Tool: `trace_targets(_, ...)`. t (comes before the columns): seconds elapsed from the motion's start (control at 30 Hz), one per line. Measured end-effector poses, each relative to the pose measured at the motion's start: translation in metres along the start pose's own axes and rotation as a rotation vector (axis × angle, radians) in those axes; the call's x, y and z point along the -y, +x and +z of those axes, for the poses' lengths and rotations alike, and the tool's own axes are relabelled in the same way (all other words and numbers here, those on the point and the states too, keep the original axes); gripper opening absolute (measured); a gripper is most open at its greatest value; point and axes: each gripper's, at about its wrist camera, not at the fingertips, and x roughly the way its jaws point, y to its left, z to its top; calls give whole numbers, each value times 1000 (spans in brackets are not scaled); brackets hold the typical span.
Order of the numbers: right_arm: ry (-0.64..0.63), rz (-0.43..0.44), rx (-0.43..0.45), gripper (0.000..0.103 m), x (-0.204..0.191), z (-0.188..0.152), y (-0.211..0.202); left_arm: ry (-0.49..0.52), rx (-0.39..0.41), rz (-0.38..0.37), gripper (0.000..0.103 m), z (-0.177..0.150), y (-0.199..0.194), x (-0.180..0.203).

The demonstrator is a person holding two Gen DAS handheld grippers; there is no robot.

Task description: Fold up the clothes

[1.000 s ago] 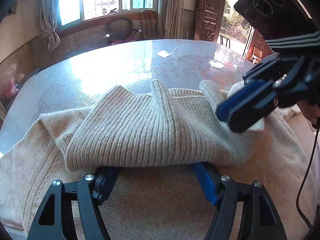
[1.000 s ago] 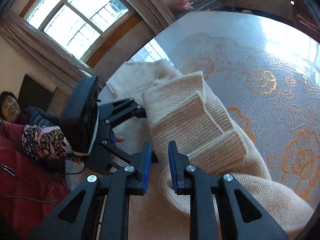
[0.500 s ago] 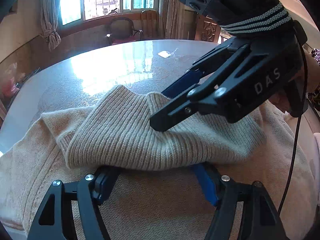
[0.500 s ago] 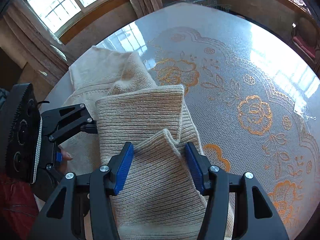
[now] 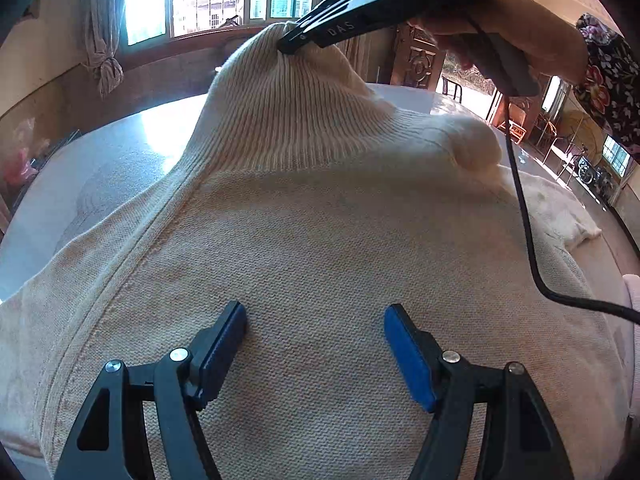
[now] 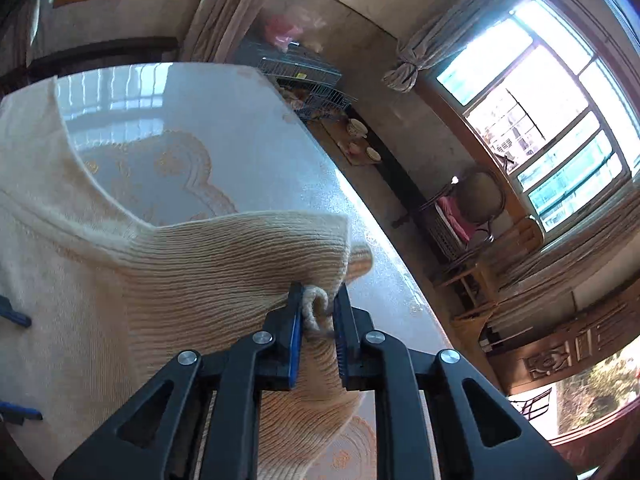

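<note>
So the cream sweater (image 5: 320, 248) is spread over the round table (image 5: 100, 168), with most of its body lying flat on the surface and covering the whole near side. The right gripper (image 6: 317, 312) has pinched the ribbed collar (image 5: 288, 108) and is holding it up off the table, so the ribbed part rises like a little tent above the rest of the knit. From the right wrist view you can see a bunched bit of the ribbed edge squeezed between the two blue pads (image 6: 295, 344), jaws nearly together around it. The left gripper (image 5: 315, 344) is down low over the flat body of the sweater with its jaws spread wide and nothing between them; whether the tips actually press on the knit I can't tell. A black cable (image 5: 524, 216) from the right gripper hangs across the right side of the sweater. A hand (image 5: 516, 32) holds that gripper up top, with a floral sleeve (image 5: 608, 72) behind it. The table has a gold flower pattern (image 6: 176, 168) under a glossy top, and there's a chair (image 6: 476, 204) by the window (image 6: 540, 104).
</note>
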Motion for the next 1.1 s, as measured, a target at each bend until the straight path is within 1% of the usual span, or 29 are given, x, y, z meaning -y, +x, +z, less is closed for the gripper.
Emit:
trace_targets(0.07, 215, 88, -92, 33, 31, 0, 29, -2, 1, -3, 73, 0, -1, 0)
trace_targets(0.13, 406, 81, -70, 33, 59, -10, 28, -6, 2, -8, 73, -1, -2, -1)
trace_targets(0.17, 472, 62, -26, 35, 69, -19, 19, -8, 2, -9, 73, -1, -2, -1)
trace_targets(0.2, 501, 50, 12, 41, 74, -27, 7, -8, 2, -9, 73, -1, -3, -1)
trace_targets(0.23, 500, 50, 39, 45, 74, -35, -5, -7, 2, -10, 73, -2, -2, -5)
trace_targets(0.27, 479, 67, 36, 49, 68, -43, -13, -6, 2, -10, 73, -3, -2, -10)
trace_targets(0.3, 457, 85, 33, 49, 61, -52, -21, -4, 1, -6, 73, -3, -2, -11)
trace_targets(0.37, 419, 163, -33, 49, 40, -73, -18, 0, 0, 16, 73, 0, -6, -5)
trace_targets(0.4, 402, 206, -65, 49, 29, -83, -15, -6, 3, 22, 73, 2, -6, -4)
trace_targets(0.43, 402, 225, -77, 47, 23, -92, -11, -17, 9, 23, 73, 7, -6, -4)
trace_targets(0.47, 402, 243, -88, 37, 17, -102, -6, -29, 24, 27, 73, 15, -7, -6)
trace_targets(0.5, 401, 261, -99, 31, 12, -111, -2, -43, 47, 32, 73, 25, -10, -9)
trace_targets(0.53, 443, 284, -103, 31, 12, -115, 5, -54, 68, 45, 73, 37, -9, -13)
trace_targets(0.57, 491, 306, -95, 31, 13, -117, 13, -57, 76, 75, 73, 51, -3, -19)
trace_targets(0.63, 562, 350, -87, 31, 20, -116, 32, -56, 72, 157, 73, 77, 17, -34)
trace_targets(0.67, 570, 345, -87, 30, 23, -111, 41, -60, 55, 206, 73, 86, 28, -44)
trace_targets(0.7, 569, 341, -80, 30, 26, -104, 48, -76, 32, 239, 73, 93, 38, -54)
trace_targets(0.77, 548, 354, -91, 30, 30, -88, 65, -131, -3, 264, 74, 100, 53, -76)
trace_targets(0.8, 539, 334, -95, 28, 32, -82, 72, -162, -4, 256, 76, 101, 56, -86)
trace_targets(0.83, 545, 298, -98, 27, 38, -80, 78, -199, 5, 234, 76, 101, 57, -96)
trace_targets(0.87, 552, 261, -101, 23, 43, -78, 83, -232, 8, 236, 76, 102, 57, -104)
trace_targets(0.93, 590, 201, -105, 22, 56, -78, 91, -276, 14, 257, 76, 102, 57, -117)
trace_targets(1.1, 746, 88, -108, 20, 90, -88, 106, -275, 9, 269, 78, 102, 63, -121)
